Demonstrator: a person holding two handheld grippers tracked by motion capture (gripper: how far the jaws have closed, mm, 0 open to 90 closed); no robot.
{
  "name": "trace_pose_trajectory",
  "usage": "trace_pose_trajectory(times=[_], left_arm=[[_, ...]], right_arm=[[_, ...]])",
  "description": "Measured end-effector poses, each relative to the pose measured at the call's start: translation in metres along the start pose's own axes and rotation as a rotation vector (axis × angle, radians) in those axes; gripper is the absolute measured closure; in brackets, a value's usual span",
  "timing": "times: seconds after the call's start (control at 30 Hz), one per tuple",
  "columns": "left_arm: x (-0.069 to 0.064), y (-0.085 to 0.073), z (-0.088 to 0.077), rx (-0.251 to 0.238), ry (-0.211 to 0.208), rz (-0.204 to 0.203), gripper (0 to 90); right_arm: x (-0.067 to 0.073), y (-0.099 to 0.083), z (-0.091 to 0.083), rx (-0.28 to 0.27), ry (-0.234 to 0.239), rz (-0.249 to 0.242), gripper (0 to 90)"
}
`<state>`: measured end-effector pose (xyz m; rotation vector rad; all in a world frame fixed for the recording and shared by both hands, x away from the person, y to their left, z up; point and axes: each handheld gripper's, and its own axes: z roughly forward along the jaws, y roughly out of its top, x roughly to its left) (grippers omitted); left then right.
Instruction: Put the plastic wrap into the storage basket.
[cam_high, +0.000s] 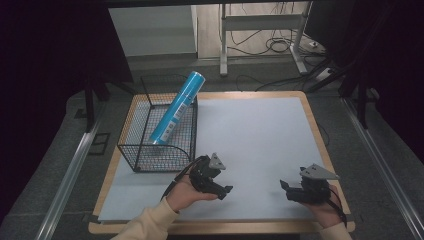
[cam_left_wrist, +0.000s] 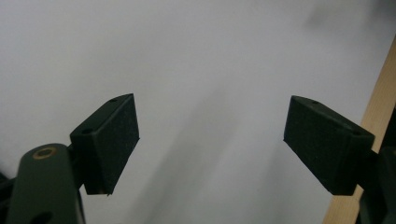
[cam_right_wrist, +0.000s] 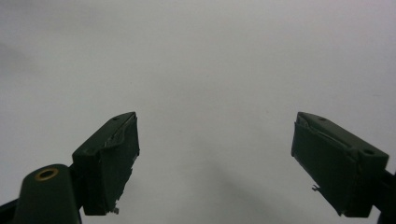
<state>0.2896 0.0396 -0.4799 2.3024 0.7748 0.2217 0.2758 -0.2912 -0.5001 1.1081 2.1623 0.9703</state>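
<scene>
From above, my left gripper (cam_high: 216, 184) and right gripper (cam_high: 295, 189) rest low over the white mat (cam_high: 250, 130). Up and left of my left claw, the wire basket (cam_high: 142, 147) holds a blue tube (cam_high: 177, 107) leaning out over its rim. I'd approach slowly.

Along my left gripper (cam_left_wrist: 211, 140), jaws spread wide, empty.

Along my right gripper (cam_right_wrist: 215, 158), likewise.

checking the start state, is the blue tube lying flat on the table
No, the blue tube leans tilted inside the wire basket, its top poking above the rim.
</scene>
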Motion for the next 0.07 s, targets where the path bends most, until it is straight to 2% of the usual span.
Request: trace_pose_trajectory(times=[0.07], left_arm=[[-0.0008,0.0006,0.0008,0.003,-0.004,0.004,18.3]], right_arm=[[-0.0002,-0.0002,-0.001,-0.002,-0.001,0.0,15.5]])
